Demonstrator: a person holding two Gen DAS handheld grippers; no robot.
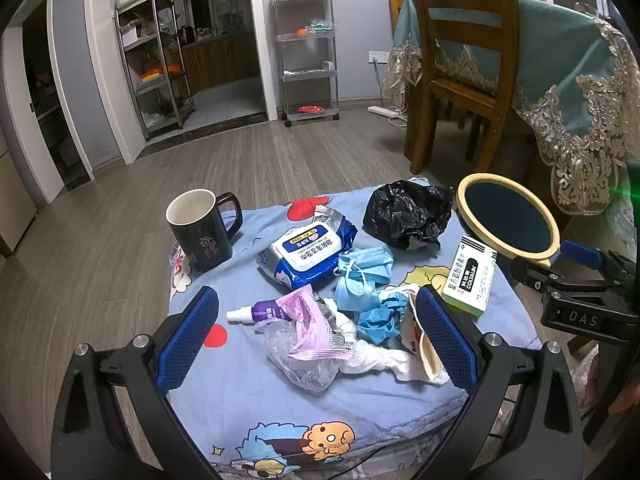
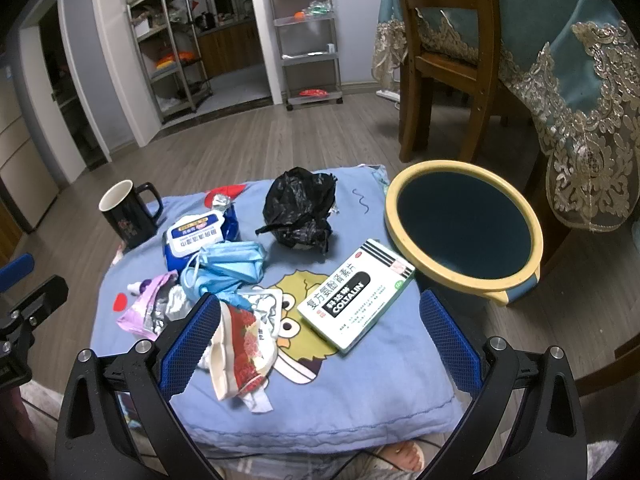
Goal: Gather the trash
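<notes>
The left claw [image 1: 316, 336] is spread wide and holds nothing. It hangs over a pile of trash on the blue cartoon cloth [image 1: 256, 400] that covers the worktop. Between its blue pads lie a pink wrapper [image 1: 310, 328], a clear plastic bag [image 1: 300, 364], a crumpled white tissue [image 1: 372, 356] and a blue glove [image 1: 380, 316]. A small purple spray bottle [image 1: 256, 314] lies just beside the pink wrapper.

The right claw [image 2: 320, 336] is spread wide too, and it is empty. A red and white snack packet [image 2: 240, 344] lies near its left pad. A white and green medicine box [image 2: 356, 294] lies between the two pads, farther out.

Blue face masks [image 2: 228, 266] sit in the middle of the cloth, touching a blue pack of wet wipes [image 2: 200, 238]. A crumpled black plastic bag [image 2: 300, 208] sits behind them. A black mug [image 2: 126, 214] stands upright at the far left corner.

A round bin [image 2: 464, 232] with a yellow rim stands on the floor just beside the worktop, on the right. It looks dark inside.
</notes>
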